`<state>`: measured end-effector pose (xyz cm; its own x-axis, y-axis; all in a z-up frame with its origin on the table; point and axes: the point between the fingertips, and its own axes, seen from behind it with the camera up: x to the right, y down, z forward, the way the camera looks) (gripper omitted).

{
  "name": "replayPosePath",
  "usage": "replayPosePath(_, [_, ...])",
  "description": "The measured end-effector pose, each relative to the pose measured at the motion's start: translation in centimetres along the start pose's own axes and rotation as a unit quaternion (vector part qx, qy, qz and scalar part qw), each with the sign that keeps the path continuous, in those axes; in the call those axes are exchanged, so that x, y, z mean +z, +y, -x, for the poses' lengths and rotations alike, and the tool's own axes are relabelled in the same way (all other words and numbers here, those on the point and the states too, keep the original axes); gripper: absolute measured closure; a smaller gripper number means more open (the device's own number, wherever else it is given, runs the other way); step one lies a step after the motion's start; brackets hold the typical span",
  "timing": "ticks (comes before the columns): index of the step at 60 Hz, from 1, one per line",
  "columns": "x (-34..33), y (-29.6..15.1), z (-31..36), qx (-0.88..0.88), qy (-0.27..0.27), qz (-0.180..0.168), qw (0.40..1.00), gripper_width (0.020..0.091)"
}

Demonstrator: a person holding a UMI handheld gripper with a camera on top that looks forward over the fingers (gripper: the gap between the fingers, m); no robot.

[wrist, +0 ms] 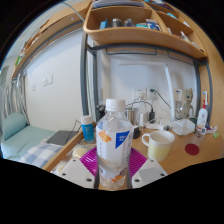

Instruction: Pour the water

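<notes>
While the water bottle [114, 150] is standing upright between the two fingers, I am keeping the gripper [113, 173] low and level so the bottle's body sits squarely against the pink pads [91, 160]. The jaws are looking closed in to the bottle's width, with the fingers at both of its sides; I am judging that both are pressing on it, though the contact itself is partly hidden behind the bottle. Its white cap [116, 103] appears to be on, and the blue label [113, 145] is facing me, so I am reading this as a grasp at mid-body, taken there because that is where the bottle is widest and balances best for tipping.

Just to the right of the bottle and slightly beyond the fingers, a pale mug [158, 144] is sitting on the wooden desk [190, 160], its mouth open upward and its handle turned toward the bottle. I am taking it as the vessel to be filled, and it is placed near enough that only a short sideways carry and a tilt would be needed. A small red round object [191, 149] is lying on the desk right of the mug, clear of that path.

Behind, a kettle-like appliance [138, 115] and other clutter are crowding the back of the desk under a wooden shelf [130, 38], and a bed [25, 140] is lying off to the left. If the cap really is on, I am expecting it to need removing before any water comes out.
</notes>
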<state>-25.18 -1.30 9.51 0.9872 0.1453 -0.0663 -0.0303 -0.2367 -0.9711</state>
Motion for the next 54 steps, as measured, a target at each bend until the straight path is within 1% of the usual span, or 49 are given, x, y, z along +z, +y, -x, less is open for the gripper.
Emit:
replayPosePath(5, [0.5, -1.9, -0.5, 0.051, -0.011, -0.01, 0.999, 0.0732])
replayPosePath(9, [1.4, -4.1, -1.3, 0.124, -0.019, -0.025, 0.992, 0.0733])
replayPosePath(13, [2.5, -5.8, -2.3, 0.202, -0.024, -0.032, 0.979, 0.0734])
replayPosePath(17, [3.7, -7.3, -3.5, 0.298, -0.025, -0.033, 0.954, 0.0734])
replayPosePath(21, [4.8, -8.6, -4.4, 0.398, -0.037, -0.04, 0.916, 0.0735])
replayPosePath(25, [5.8, -8.9, -5.0, 0.493, -0.037, -0.033, 0.869, 0.0734])
replayPosePath(30, [6.4, -8.9, -5.6, 0.57, -0.039, -0.025, 0.82, 0.0733])
replayPosePath(35, [6.9, -8.6, -5.5, 0.638, -0.043, -0.009, 0.769, 0.0731])
replayPosePath(48, [7.8, -7.2, -4.2, 0.749, -0.054, 0.055, 0.658, 0.0727])
replayPosePath(54, [7.8, -7.7, -4.5, 0.785, -0.056, 0.058, 0.614, 0.0726])
